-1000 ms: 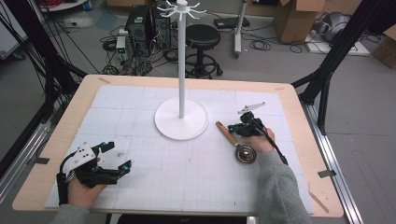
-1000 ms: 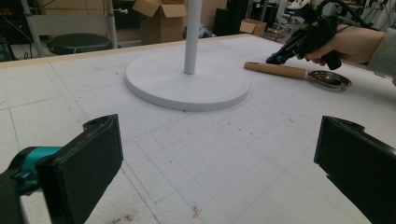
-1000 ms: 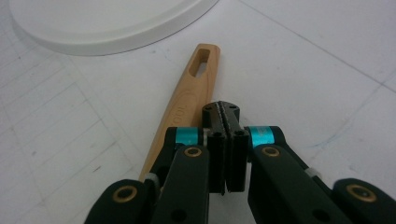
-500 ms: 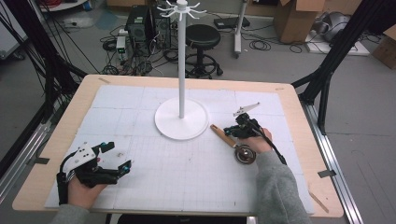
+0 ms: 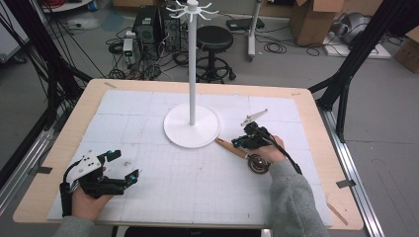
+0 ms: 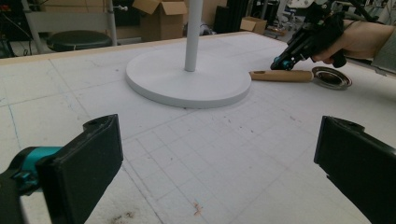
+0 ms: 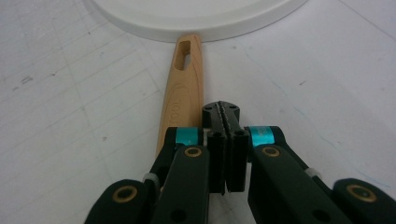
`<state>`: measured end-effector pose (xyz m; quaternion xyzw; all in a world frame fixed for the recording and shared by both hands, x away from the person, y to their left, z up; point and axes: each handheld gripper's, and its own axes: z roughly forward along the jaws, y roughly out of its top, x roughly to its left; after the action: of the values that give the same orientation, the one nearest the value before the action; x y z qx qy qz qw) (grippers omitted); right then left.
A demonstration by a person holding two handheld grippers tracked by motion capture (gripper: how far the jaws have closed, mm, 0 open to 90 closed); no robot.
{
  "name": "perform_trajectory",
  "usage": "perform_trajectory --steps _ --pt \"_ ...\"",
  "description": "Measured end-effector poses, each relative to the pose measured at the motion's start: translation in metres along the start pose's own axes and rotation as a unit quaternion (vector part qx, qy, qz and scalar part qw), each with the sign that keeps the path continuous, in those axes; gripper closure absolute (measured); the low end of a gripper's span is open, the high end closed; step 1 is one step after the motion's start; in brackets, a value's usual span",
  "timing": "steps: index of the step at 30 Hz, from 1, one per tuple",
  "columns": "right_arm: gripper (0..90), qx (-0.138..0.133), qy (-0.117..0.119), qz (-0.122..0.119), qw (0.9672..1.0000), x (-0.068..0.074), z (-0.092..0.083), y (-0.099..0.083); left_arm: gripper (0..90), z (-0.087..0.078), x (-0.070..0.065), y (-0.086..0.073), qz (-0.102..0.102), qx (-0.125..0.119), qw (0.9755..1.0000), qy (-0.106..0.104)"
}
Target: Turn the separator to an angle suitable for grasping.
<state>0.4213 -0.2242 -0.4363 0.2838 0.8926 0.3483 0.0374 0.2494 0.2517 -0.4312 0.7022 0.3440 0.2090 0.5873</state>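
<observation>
A white hook stand (image 5: 191, 74) rises from its round base (image 5: 191, 133) at mid table. Right of the base lies a small metal strainer (image 5: 259, 164) with a wooden handle (image 5: 231, 147). The handle's slotted end (image 7: 183, 88) points at the base rim (image 7: 201, 18). My right gripper (image 5: 236, 143) hovers low over that handle, its jaws pressed shut with nothing between them (image 7: 225, 112), and the handle runs just left of them. My left gripper (image 5: 124, 164) rests at the front left, jaws wide open and empty (image 6: 224, 168), facing the base (image 6: 187, 84) and the strainer (image 6: 332, 78).
A white gridded mat (image 5: 148, 113) covers the wooden table (image 5: 64, 143). The stand's hooks (image 5: 191, 9) spread out high above the table. Behind the table stand a black stool (image 5: 214, 39), computer cases, cables and cardboard boxes (image 5: 316, 19).
The handle's free end has swung left toward the stand's base, and my right gripper has shifted slightly left with it. The left gripper has stayed put.
</observation>
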Motion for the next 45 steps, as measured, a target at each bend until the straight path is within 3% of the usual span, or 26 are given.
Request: perform_trajectory --steps 7,27,32,33,36,39,40,43,44,45 --pt "90.0 0.010 0.011 -0.006 0.9999 0.006 0.002 0.003 1.7 0.000 0.000 0.000 0.001 0.001 1.0000 0.000" --pt "90.0 0.033 0.057 -0.056 0.9962 0.025 0.010 0.011 1.7 -0.002 0.000 0.001 0.002 -0.003 1.0000 -0.001" --pt "90.0 0.033 0.047 -0.067 0.9961 0.027 0.009 0.012 1.7 -0.001 0.000 0.000 0.001 -0.003 1.0000 -0.001" --pt "90.0 0.030 0.036 -0.073 0.9962 0.027 0.007 0.013 1.7 -0.001 0.000 0.001 0.000 -0.003 1.0000 -0.001" --pt "89.7 0.010 0.034 -0.077 0.9964 0.026 -0.002 0.014 1.7 -0.001 0.001 0.000 -0.002 -0.005 1.0000 0.001" --pt "82.5 -0.005 0.036 -0.099 0.9945 0.026 -0.012 0.014 1.7 -0.001 0.003 0.000 -0.004 -0.002 1.0000 0.001" --pt "74.9 -0.014 0.038 -0.108 0.9933 0.026 -0.017 0.013 1.7 -0.001 0.004 -0.001 -0.005 -0.002 1.0000 0.002" --pt "66.4 -0.023 0.039 -0.109 0.9929 0.026 -0.022 0.013 1.7 -0.002 0.003 0.000 -0.005 -0.005 1.0000 0.002" --pt "57.8 -0.029 0.045 -0.112 0.9923 0.026 -0.026 0.013 1.7 -0.002 0.003 0.000 -0.006 -0.006 1.0000 0.003" --pt "57.8 -0.029 0.045 -0.112 0.9923 0.026 -0.026 0.013 1.7 -0.002 0.003 0.000 -0.004 -0.006 1.0000 0.002"
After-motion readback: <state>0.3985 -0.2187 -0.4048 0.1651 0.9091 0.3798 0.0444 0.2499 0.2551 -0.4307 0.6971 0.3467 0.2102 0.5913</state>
